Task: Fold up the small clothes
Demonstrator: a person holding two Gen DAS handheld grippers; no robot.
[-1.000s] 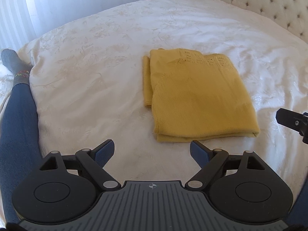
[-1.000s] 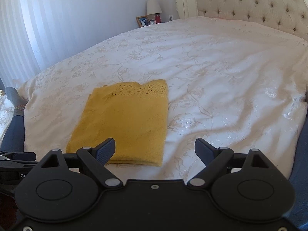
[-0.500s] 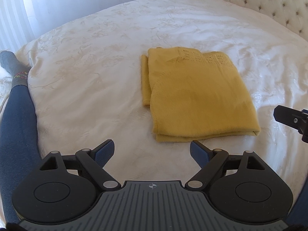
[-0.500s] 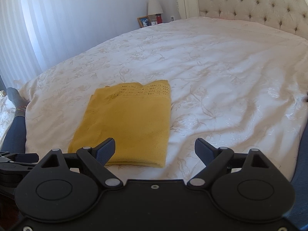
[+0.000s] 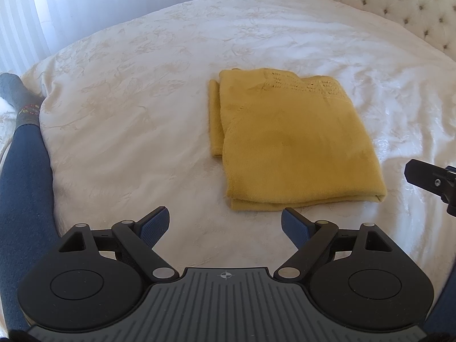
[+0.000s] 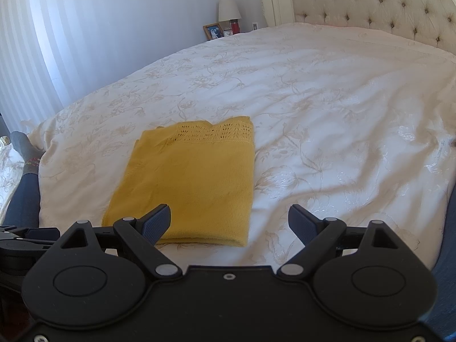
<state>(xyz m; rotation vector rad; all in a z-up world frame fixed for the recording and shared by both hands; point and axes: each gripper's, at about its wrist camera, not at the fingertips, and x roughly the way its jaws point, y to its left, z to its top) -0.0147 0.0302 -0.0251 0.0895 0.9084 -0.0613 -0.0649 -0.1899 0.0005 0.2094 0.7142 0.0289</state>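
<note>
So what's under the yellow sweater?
The folded yellow sweater lies on the white bedspread. Its own lower layers peek out at the edges; anything beneath is covered.

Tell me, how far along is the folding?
Nearly finished, it seems. The yellow knit top already lies folded into a neat rectangle on the bed. Nothing is in hand: the left gripper and right gripper are both open and empty. No other clothes show.

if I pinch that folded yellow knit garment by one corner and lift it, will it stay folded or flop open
The folded yellow knit garment would probably flop open: it is soft, and its layers lie loose at the near edge. It looks light. On the smooth cream bedspread a push would likely bunch it rather than slide it whole.
</note>
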